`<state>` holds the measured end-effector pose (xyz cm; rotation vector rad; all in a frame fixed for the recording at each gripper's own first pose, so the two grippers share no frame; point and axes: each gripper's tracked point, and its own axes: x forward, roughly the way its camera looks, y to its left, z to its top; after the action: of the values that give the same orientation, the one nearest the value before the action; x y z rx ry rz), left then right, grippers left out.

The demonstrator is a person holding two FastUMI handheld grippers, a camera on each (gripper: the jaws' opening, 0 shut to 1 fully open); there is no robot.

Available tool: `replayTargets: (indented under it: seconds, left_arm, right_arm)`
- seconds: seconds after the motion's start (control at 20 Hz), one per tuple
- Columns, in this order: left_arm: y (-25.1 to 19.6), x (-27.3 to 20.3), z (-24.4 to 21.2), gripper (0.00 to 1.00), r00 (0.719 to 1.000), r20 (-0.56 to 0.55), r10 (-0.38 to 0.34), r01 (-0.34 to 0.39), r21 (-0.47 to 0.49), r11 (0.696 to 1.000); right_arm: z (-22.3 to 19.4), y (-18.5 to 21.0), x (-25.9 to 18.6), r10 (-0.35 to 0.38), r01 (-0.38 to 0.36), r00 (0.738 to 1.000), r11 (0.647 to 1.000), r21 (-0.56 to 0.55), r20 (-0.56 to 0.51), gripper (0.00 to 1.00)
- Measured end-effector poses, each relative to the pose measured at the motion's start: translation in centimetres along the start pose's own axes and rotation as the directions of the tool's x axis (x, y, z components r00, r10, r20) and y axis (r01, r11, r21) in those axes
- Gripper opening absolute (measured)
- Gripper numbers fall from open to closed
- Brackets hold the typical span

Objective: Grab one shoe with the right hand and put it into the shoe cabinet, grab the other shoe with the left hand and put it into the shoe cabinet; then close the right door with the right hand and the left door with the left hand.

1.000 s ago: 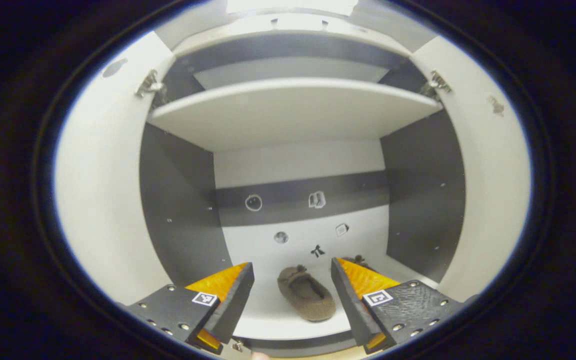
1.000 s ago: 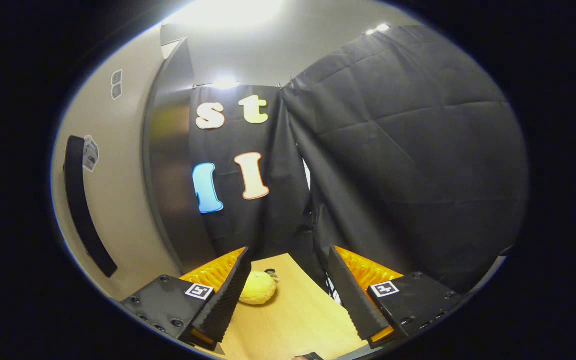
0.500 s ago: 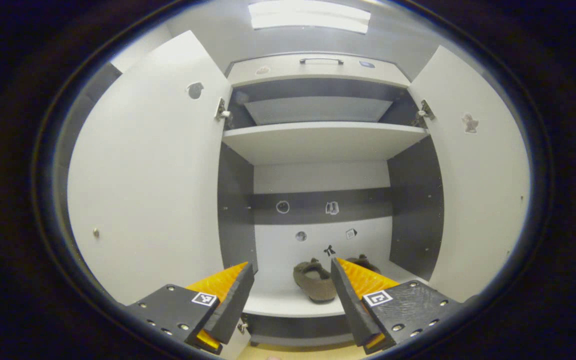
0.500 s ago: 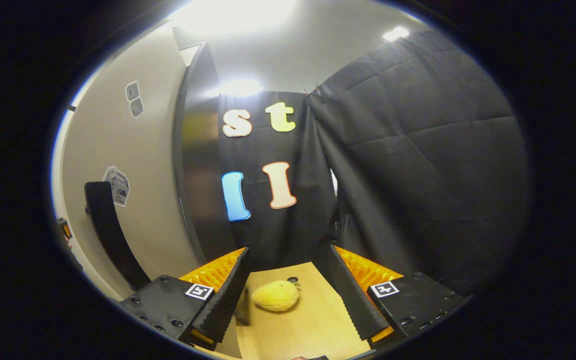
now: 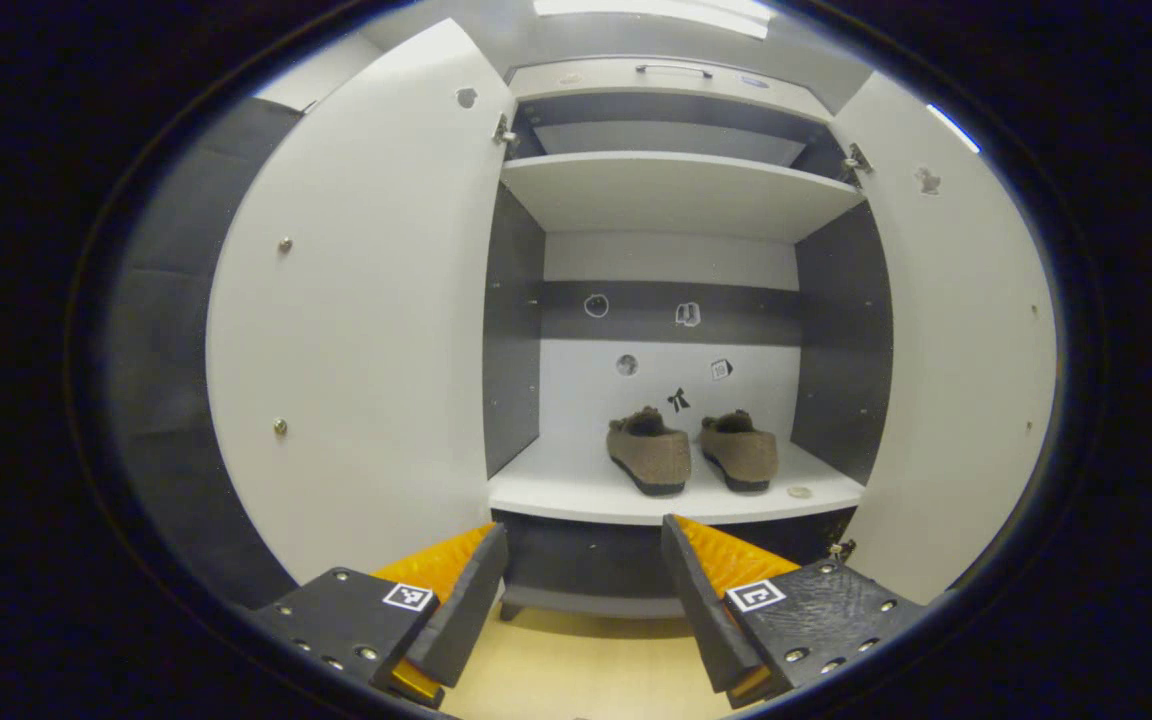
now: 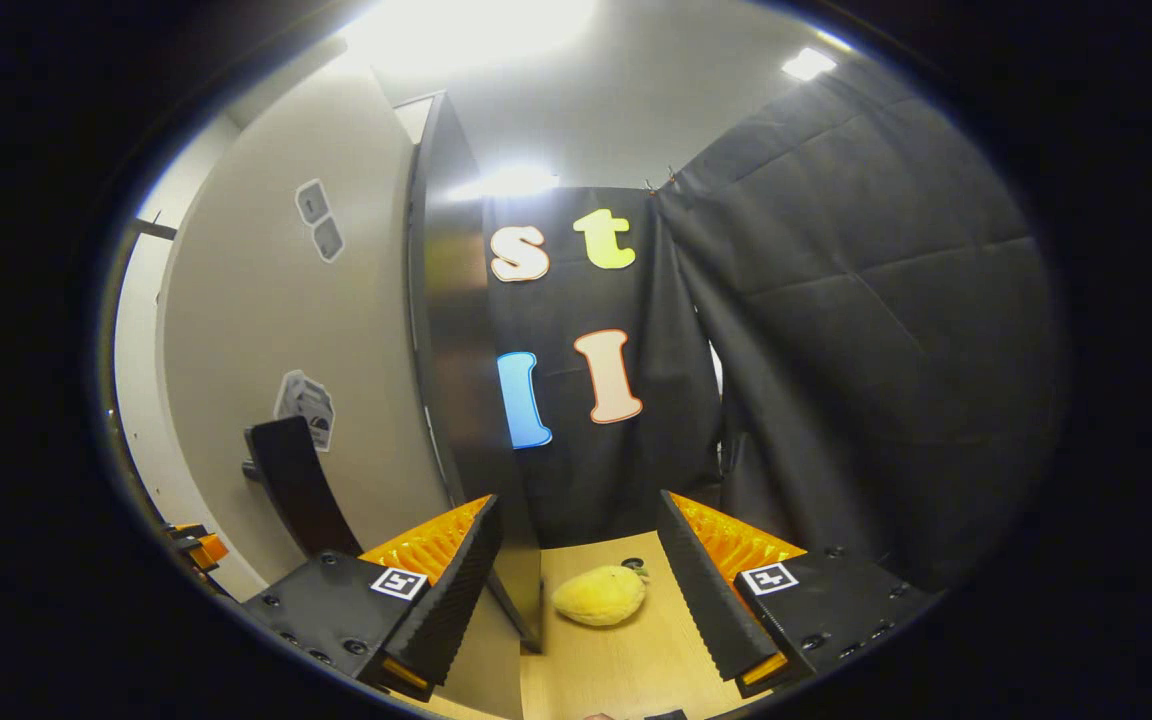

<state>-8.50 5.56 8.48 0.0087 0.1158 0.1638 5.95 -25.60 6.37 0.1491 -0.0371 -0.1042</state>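
in the left gripper view the left gripper hangs spread and empty over the pale wooden floor; beyond it the white shoe cabinet stands with both doors open, two brown suede shoes side by side on its lower shelf. in the right gripper view the right gripper is spread, empty, beside the white door with a black handle, a yellow plush toy on the floor past it.

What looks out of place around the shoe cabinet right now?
A yellow plush toy lies on the wooden floor past the right door's edge. The two brown suede shoes sit neatly side by side on the white lower shelf; both doors hang open.
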Motion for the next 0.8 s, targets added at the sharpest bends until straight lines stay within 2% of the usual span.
replayTargets:
  seconds: [0.15, 0.2, 0.25, 0.4, 0.6, 0.8]
  left_arm:
    - [-0.1, -0.1, 0.0, 0.91, 0.999, -0.002, 0.040, -0.040, 0.027, 0.999]
    - [-0.3, -0.1, 0.1, 0.90, 0.999, -0.005, 0.032, -0.032, 0.020, 0.999]
    - [0.1, -0.2, -0.2, 0.86, 1.000, -0.005, 0.027, -0.027, 0.017, 1.000]
    - [0.0, -0.2, -0.1, 0.94, 1.000, 0.000, 0.019, -0.019, 0.034, 0.999]
    - [0.1, -0.4, -0.1, 0.93, 1.000, 0.015, 0.017, -0.017, 0.025, 1.000]
    - [0.8, -1.5, -0.3, 0.90, 0.999, 0.016, 0.051, -0.051, 0.007, 0.999]
  right_arm:
    - [0.2, 2.2, 0.3, 0.078, -0.078, 0.997, 0.997, 0.009, 0.010, 0.98]
    - [0.2, 2.2, 0.3, 0.088, -0.088, 0.996, 0.996, -0.004, 0.008, 0.92]
    - [0.3, 2.4, 0.4, 0.101, -0.101, 0.995, 0.995, -0.019, 0.004, 0.96]
    - [0.2, 3.1, 0.2, 0.120, -0.120, 0.993, 0.992, -0.033, -0.003, 0.96]
    - [-0.9, 6.2, 0.0, 0.182, -0.182, 0.983, 0.983, 0.036, -0.011, 0.96]
    - [-1.2, 9.6, 0.8, 0.239, -0.237, 0.971, 0.968, 0.085, -0.006, 0.96]
